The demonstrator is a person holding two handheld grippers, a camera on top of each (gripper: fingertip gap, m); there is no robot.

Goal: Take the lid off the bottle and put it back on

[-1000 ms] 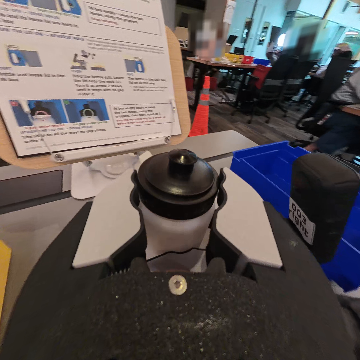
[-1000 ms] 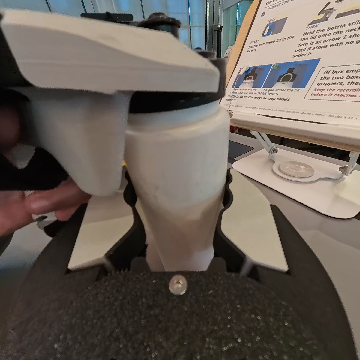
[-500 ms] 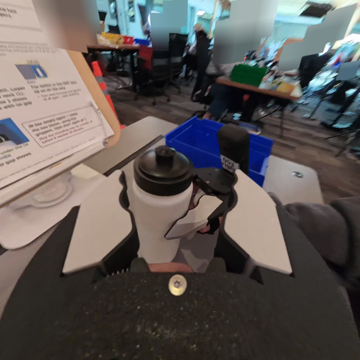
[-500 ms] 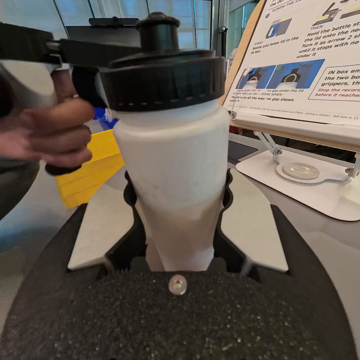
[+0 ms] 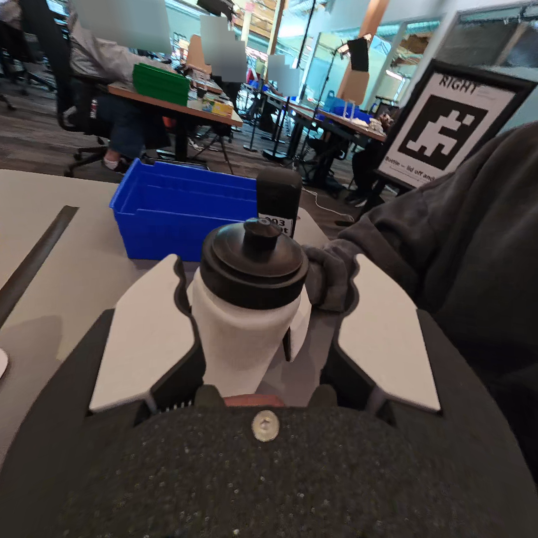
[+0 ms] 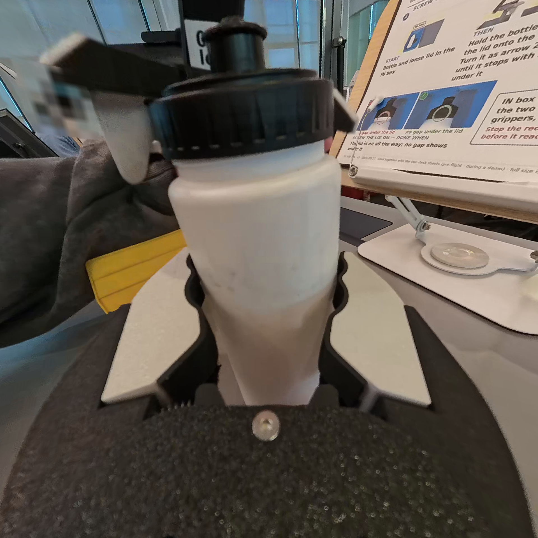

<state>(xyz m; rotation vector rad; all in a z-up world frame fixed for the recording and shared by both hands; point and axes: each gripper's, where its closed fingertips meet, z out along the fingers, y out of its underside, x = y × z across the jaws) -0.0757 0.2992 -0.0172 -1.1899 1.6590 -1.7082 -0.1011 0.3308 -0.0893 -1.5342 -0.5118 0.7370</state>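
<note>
While your right gripper [image 6: 266, 294] clamps the white bottle [image 6: 256, 233], close the spread-jawed left gripper [image 5: 266, 291] squarely around the black lid [image 5: 253, 267].

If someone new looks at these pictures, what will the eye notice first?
First, the white bottle with its black lid, upright in the centre, its body clamped in the right tool. The left tool stands open around the lid. Behind, a blue bin sits on the grey table.
</note>
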